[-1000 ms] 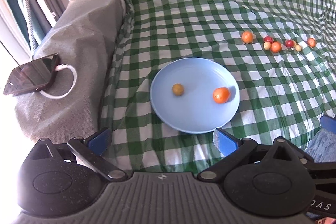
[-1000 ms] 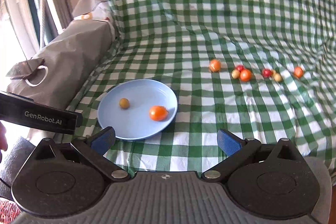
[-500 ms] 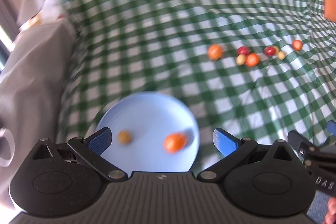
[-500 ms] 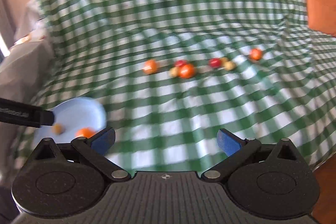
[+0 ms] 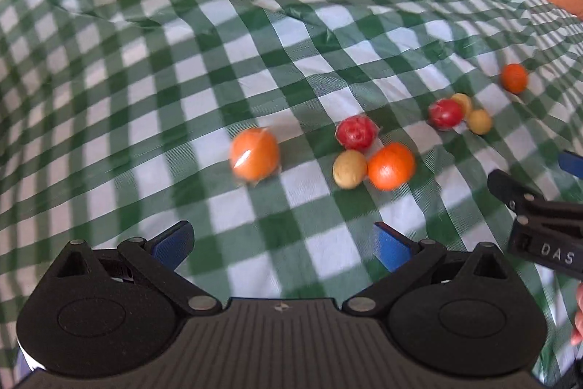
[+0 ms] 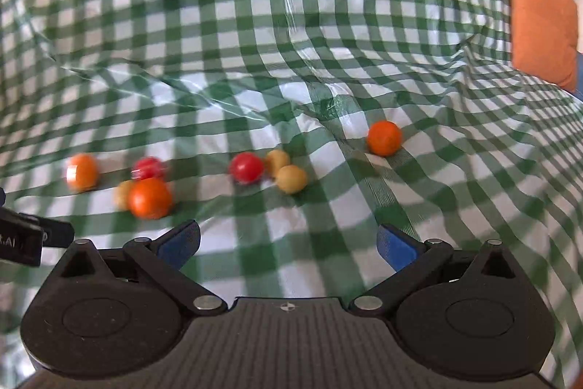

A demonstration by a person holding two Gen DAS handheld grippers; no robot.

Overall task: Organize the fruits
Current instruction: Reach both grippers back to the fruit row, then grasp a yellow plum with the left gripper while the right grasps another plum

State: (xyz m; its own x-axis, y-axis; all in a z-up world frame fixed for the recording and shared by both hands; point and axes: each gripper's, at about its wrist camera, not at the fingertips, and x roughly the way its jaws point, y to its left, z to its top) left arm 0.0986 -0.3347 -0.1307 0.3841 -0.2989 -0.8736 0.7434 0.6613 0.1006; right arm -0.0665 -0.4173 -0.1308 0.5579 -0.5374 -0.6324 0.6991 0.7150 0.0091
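Left claw (image 5: pixel 280 241) and right claw (image 6: pixel 288 243) both spread wide, empty, above checked cloth (image 6: pixel 255 42), short of fruits (image 6: pixel 247 167).

surface: green-checked cloth (image 5: pixel 291 35) lying rumpled | load: orange fruits (image 5: pixel 254 152), red fruits (image 5: pixel 355 132), yellow fruits (image 5: pixel 349 169) sitting in a loose row mid-cloth | right edge: orange cushion (image 6: pixel 539 17) resting

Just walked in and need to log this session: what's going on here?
A person holds a gripper in each hand over a green checked cloth. The left gripper and right gripper are both open and empty, facing small loose fruits: orange, red and yellow ones. None is picked up yet.
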